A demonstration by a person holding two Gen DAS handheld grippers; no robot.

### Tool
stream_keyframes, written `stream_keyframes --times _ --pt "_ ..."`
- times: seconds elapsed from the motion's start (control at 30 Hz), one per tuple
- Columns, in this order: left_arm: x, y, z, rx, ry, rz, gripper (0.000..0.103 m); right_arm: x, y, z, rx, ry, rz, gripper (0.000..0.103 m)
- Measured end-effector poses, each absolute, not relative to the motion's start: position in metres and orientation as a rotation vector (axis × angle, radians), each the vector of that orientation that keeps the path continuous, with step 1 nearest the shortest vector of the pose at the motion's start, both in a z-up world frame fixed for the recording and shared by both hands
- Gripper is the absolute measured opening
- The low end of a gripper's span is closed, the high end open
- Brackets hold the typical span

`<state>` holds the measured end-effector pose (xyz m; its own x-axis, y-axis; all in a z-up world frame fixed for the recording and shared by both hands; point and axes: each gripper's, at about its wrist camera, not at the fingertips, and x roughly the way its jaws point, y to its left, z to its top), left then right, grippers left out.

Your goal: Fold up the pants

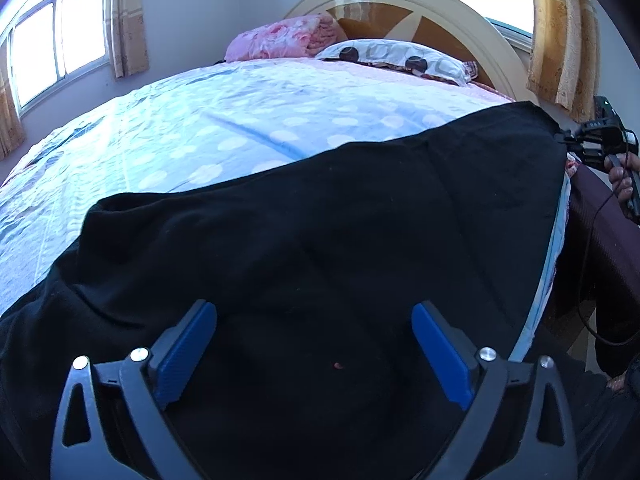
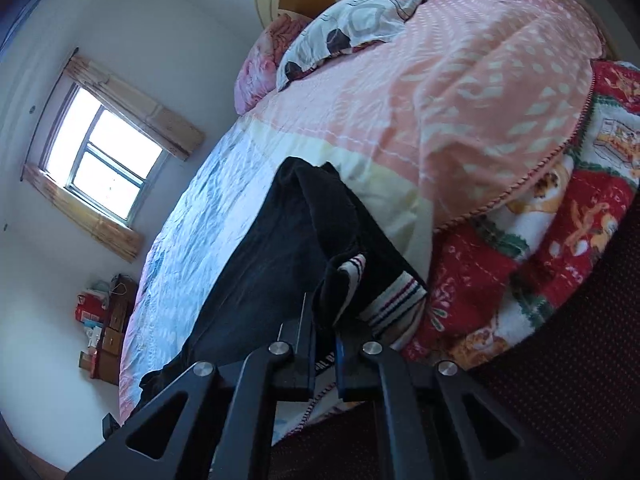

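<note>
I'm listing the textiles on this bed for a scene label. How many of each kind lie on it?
Black pants: 1
Patterned pillow: 1
Folded pink floral quilt: 1
Blue dotted cover: 1
Red patterned blanket: 1
Total: 5

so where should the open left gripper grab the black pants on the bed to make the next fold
Probably the far edge of the black pants, where the cloth ends against the blue dotted sheet. The left gripper hangs open over the flat middle, which offers nothing to pinch. Reach forward and come in low from the sheet side. The right gripper already pinches the striped cuff end.
</note>
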<state>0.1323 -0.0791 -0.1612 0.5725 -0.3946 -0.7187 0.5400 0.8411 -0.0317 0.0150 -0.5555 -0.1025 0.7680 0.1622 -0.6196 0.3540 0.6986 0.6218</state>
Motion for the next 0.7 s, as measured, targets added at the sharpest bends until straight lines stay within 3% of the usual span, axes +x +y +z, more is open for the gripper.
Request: stream_keyframes --times 0.07,0.1,0.13,0.2,0.37,0.7 --pt "0.131 -0.069 -0.149 0.143 0.776 -0.539 0.100 0.007 -0.552 -0.094 0.790 0.718 -0.157 0.011" --pt "0.130 -0.060 -0.139 0.115 0.755 -0.525 0.100 0.000 -0.548 -0.084 0.750 0.716 -0.212 0.017" --pt "0.130 -0.054 -0.133 0.107 0.739 -0.507 0.101 -0.007 -0.544 -0.075 0.686 0.719 -0.301 0.036" --pt "0.131 -0.036 -0.121 0.101 0.718 -0.448 0.101 -0.017 -0.527 -0.047 0.551 0.658 -0.443 0.052" --pt "0.135 0.001 -0.117 0.151 0.712 -0.296 0.101 0.015 -0.450 -0.005 0.403 0.580 -0.221 0.053" --pt "0.103 0.109 -0.120 0.186 0.672 0.027 0.101 0.183 -0.182 -0.066 0.343 0.968 0.705 0.053"
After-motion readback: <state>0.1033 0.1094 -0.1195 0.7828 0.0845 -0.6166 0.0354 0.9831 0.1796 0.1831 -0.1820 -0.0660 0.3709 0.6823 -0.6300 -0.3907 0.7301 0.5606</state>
